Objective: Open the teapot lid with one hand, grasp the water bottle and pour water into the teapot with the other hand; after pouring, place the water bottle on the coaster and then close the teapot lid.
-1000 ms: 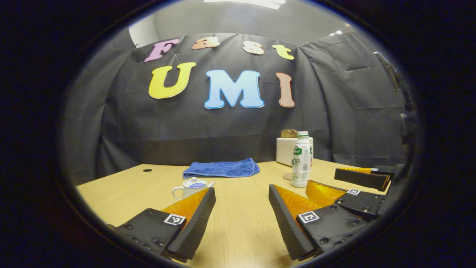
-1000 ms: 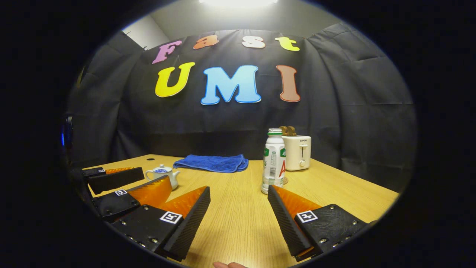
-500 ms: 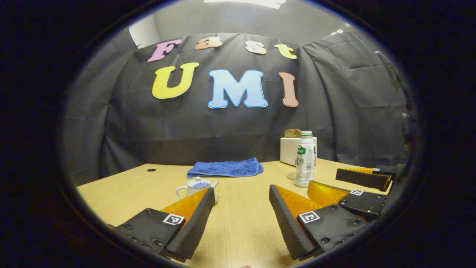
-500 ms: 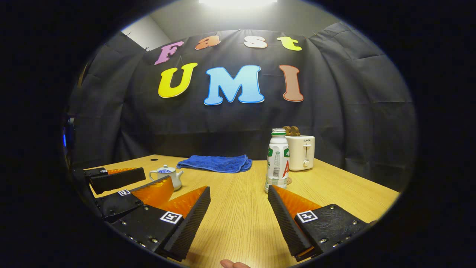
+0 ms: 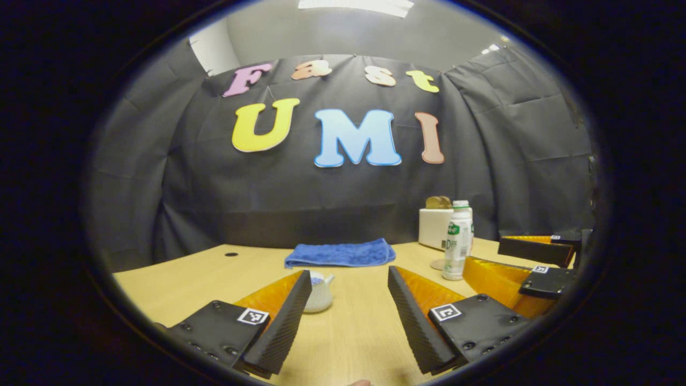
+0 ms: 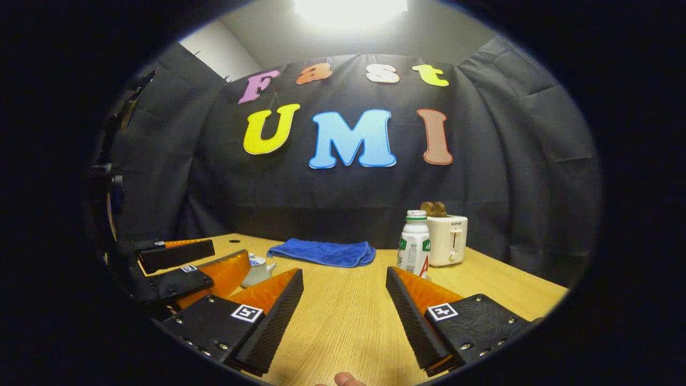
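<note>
A small white teapot (image 5: pixel 321 294) with a blue-patterned lid on it stands on the wooden table (image 5: pixel 353 332), half hidden behind my left gripper's near finger. My left gripper (image 5: pixel 349 271) is open and empty just short of the pot. A white water bottle (image 5: pixel 458 241) with a green label stands upright beside a round coaster (image 5: pixel 438 264). In the right gripper view the bottle (image 6: pixel 414 244) rises just beyond my open, empty right gripper (image 6: pixel 344 271). There the teapot (image 6: pixel 258 271) peeks out behind the left gripper (image 6: pixel 229 256). In the left gripper view the right gripper (image 5: pixel 483 256) sits to the right of the bottle.
A folded blue towel (image 5: pixel 340 253) lies at the back middle of the table. A white toaster (image 6: pixel 449 240) with toast in it stands behind the bottle. A person's fingertip (image 6: pixel 343 379) shows at the bottom edge. The table edge runs close on the right.
The left gripper has drawn nearer the teapot, which now sits larger and closer to the gap between its fingers. In both views the bottle has drifted right and lower. Both grippers stay open.
</note>
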The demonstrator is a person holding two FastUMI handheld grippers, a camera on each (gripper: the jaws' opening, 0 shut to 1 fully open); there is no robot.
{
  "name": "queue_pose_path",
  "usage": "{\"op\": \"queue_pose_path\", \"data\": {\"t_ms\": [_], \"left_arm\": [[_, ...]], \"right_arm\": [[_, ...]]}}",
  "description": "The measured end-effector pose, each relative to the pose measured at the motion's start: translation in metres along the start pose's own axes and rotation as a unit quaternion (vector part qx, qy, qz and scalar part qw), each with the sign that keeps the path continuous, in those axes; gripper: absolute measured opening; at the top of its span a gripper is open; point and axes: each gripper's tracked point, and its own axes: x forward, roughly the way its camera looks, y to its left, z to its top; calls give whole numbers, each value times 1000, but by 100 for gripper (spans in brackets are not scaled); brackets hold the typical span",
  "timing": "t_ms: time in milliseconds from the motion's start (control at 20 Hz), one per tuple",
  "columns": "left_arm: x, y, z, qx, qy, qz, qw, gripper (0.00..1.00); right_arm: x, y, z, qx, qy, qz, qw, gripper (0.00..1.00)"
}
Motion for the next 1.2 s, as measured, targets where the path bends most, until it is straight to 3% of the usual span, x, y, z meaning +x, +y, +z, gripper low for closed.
{"op": "queue_pose_path", "data": {"t_ms": [250, 500, 900, 1050, 1200], "left_arm": [[63, 36, -24, -26, 43, 10, 999, 100], [113, 59, -81, -26, 119, 17, 992, 97], [136, 58, -88, -15, 121, 13, 992, 96], [137, 63, -88, -7, 123, 25, 992, 89], [139, 60, -96, -16, 139, 15, 990, 69]], "right_arm": [[9, -1, 0, 4, 7, 11, 1000, 96], [12, -7, -9, 3, 21, 8, 1000, 96], [15, -15, -13, 18, 34, 5, 999, 96], [13, -17, -8, 18, 26, 3, 1000, 96], [13, -17, -5, 21, 24, 5, 999, 96]]}}
